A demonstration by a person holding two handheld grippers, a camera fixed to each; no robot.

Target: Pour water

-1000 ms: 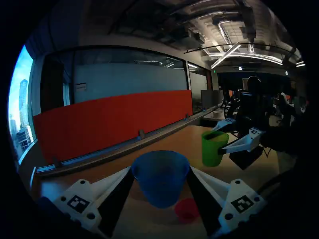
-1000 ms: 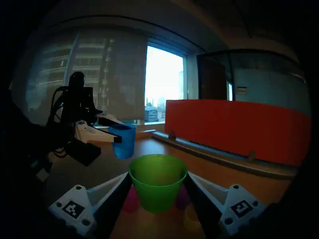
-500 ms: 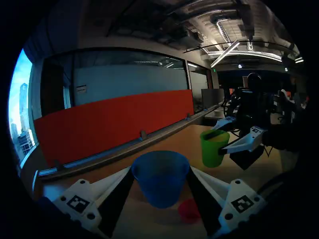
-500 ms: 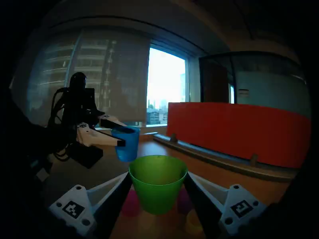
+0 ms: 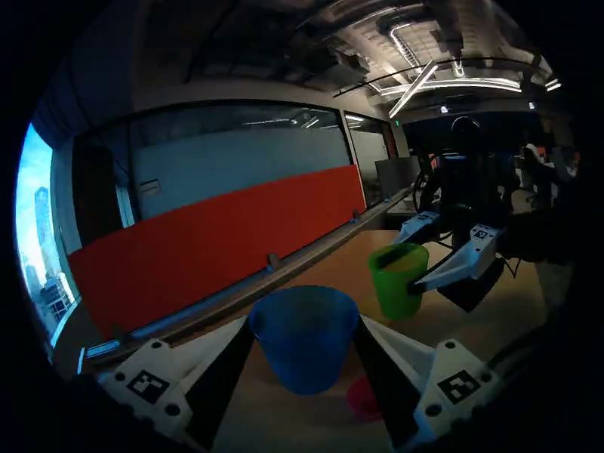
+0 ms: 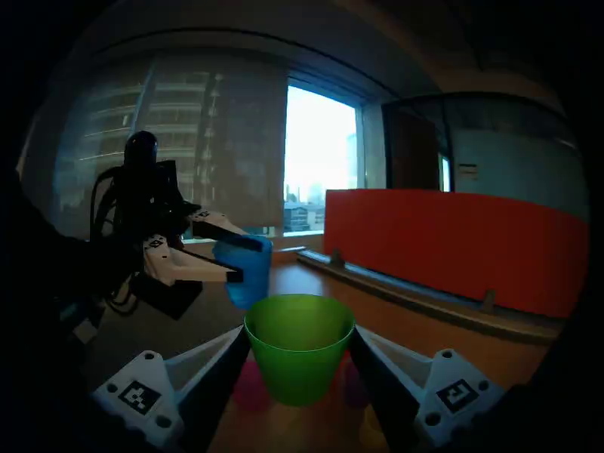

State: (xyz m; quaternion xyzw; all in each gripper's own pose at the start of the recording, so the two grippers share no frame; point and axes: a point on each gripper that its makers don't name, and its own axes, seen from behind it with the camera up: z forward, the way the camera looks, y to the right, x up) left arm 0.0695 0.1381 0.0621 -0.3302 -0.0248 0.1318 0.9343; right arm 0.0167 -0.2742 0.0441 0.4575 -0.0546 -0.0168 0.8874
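Note:
In the left gripper view my left gripper (image 5: 305,355) is shut on a blue cup (image 5: 304,347), held upright above the wooden table (image 5: 355,264). Farther right, the right gripper (image 5: 404,264) holds a green cup (image 5: 397,279), tilted a little. In the right gripper view my right gripper (image 6: 299,362) is shut on the green cup (image 6: 299,347), upright, its inside too dim to read. Just beyond its rim the left gripper (image 6: 238,260) holds the blue cup (image 6: 249,272), tipped toward the green one. I cannot make out any water.
A red partition (image 5: 219,234) with a rail runs along the table's far side. Small pink and red cups (image 5: 364,398) stand on the table below the grippers, pink ones (image 6: 248,385) beside the green cup. A bright window (image 6: 317,166) lies behind. Dark sleeves hold both grippers.
The two cups have come closer together. The blue cup has moved toward the green cup's rim and tipped over from upright. The green cup has drifted left and leaned slightly in the left gripper view.

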